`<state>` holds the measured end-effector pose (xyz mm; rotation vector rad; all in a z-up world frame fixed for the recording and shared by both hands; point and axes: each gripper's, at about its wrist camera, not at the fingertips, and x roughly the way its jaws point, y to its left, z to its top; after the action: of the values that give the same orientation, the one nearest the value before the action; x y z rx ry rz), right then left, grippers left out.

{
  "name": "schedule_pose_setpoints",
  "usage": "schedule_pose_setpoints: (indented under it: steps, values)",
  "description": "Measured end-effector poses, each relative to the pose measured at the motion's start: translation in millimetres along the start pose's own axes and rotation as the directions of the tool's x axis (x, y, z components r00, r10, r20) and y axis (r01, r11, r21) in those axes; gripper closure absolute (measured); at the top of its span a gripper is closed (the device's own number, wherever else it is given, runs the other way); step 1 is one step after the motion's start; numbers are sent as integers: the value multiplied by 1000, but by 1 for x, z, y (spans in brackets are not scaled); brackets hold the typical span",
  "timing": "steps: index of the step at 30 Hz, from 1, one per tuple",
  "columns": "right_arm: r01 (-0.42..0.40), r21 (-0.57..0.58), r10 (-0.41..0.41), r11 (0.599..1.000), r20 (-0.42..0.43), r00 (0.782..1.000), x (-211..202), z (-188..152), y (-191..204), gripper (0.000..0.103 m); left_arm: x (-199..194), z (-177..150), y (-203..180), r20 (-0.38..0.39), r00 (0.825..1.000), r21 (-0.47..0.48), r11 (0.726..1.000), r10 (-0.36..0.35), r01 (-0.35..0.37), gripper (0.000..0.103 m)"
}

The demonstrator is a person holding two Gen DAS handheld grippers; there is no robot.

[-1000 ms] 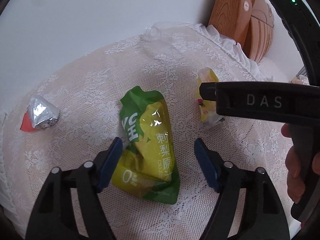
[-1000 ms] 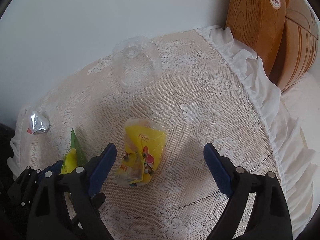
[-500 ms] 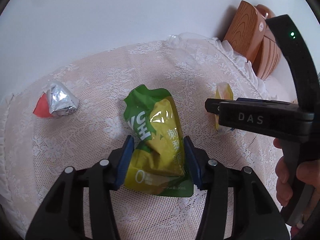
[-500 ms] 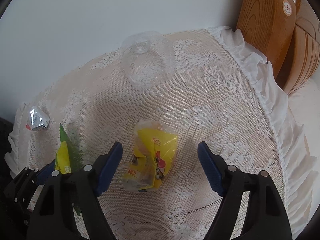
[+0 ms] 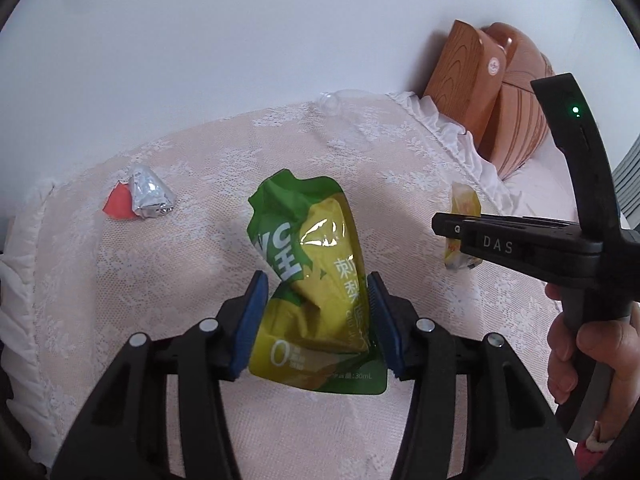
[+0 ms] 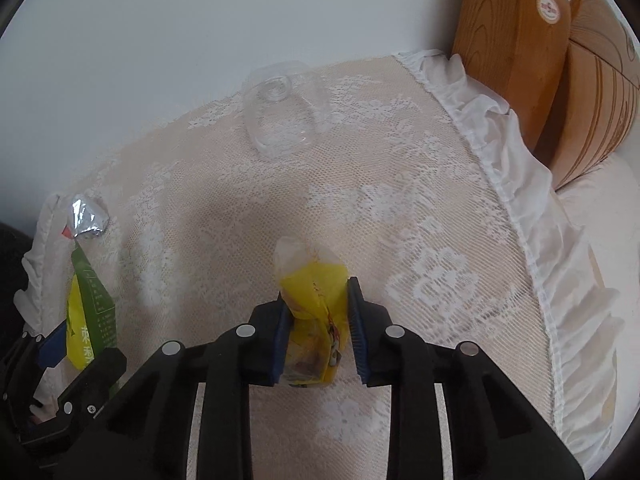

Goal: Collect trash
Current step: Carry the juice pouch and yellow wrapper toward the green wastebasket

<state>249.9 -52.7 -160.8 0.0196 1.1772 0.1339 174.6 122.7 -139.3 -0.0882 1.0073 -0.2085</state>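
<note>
Two pieces of trash are pinched at once. My left claw (image 5: 316, 316) squeezes a green and yellow drink pouch (image 5: 320, 280) over the lace tablecloth (image 5: 224, 152); my right claw (image 6: 316, 320) squeezes a crumpled yellow wrapper (image 6: 314, 312). Both are slick, soft film, so I judge either could slide out or tear if I lift fast. A foil wrapper (image 5: 150, 196) and a clear plastic cup (image 6: 284, 112) lie well apart, uncollected. Snagging the lace could drag them.
</note>
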Motion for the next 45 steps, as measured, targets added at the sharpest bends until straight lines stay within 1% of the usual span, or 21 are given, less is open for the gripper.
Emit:
schedule_pose_setpoints:
  steps: [4, 6, 7, 10, 11, 12, 14, 16, 17, 20, 23, 26, 29, 31, 35, 38, 40, 43, 45]
  values:
    - [5, 27, -6, 1000, 23, 1000, -43, -30, -21, 76, -24, -14, -38, 3, 1000, 58, 998, -29, 29, 53]
    - [26, 40, -27, 999, 38, 999, -71, -53, -36, 76, -37, -24, -61, -3, 999, 94, 994, -54, 54, 53]
    - [35, 44, -37, 998, 41, 998, -79, -61, -37, 76, -43, -29, -73, -7, 998, 113, 991, -67, 67, 53]
    - [68, 70, -71, 995, 47, 996, -113, -99, -60, 76, -59, -46, -112, -25, 995, 165, 981, -100, 103, 53]
    - [83, 91, -88, 992, 48, 995, -129, -120, -74, 76, -63, -53, -125, -36, 993, 181, 977, -112, 117, 53]
    - [92, 101, -97, 991, 47, 994, -135, -127, -78, 76, -67, -60, -138, -48, 991, 197, 971, -128, 135, 53]
    - [114, 130, -121, 985, 49, 991, -155, -155, -94, 76, -75, -75, -163, -75, 984, 225, 959, -159, 172, 53]
    - [140, 172, -150, 975, 49, 988, -177, -189, -114, 76, -82, -91, -188, -99, 977, 263, 942, -188, 208, 53]
    - [146, 185, -157, 972, 47, 986, -183, -200, -121, 76, -85, -98, -201, -109, 974, 288, 931, -200, 224, 53]
    - [180, 249, -194, 951, 29, 981, -206, -247, -147, 76, -95, -119, -240, -132, 965, 365, 894, -226, 259, 53]
    - [203, 345, -215, 916, -5, 977, -222, -293, -175, 76, -104, -141, -275, -167, 951, 428, 850, -259, 307, 53]
    - [205, 431, -213, 879, -30, 976, -231, -326, -196, 76, -112, -162, -305, -196, 937, 486, 802, -287, 348, 53]
    - [205, 496, -215, 844, -37, 976, -238, -352, -215, 76, -117, -176, -330, -217, 927, 531, 760, -305, 374, 53]
    - [207, 518, -222, 830, -34, 974, -243, -364, -224, 76, -122, -184, -343, -222, 924, 558, 737, -311, 382, 53]
    - [216, 556, -244, 803, -25, 970, -250, -382, -239, 75, -125, -194, -363, -241, 915, 589, 701, -322, 402, 53]
    - [216, 583, -247, 784, -27, 969, -253, -394, -250, 75, -127, -203, -374, -256, 912, 608, 679, -322, 410, 53]
    - [213, 602, -243, 770, -32, 969, -255, -403, -258, 75, -126, -209, -381, -264, 910, 616, 669, -320, 414, 53]
    - [213, 620, -241, 755, -40, 970, -258, -411, -268, 75, -121, -214, -390, -267, 914, 630, 663, -305, 405, 53]
    - [218, 627, -243, 748, -47, 969, -260, -415, -273, 75, -113, -218, -399, -279, 914, 645, 648, -294, 405, 53]
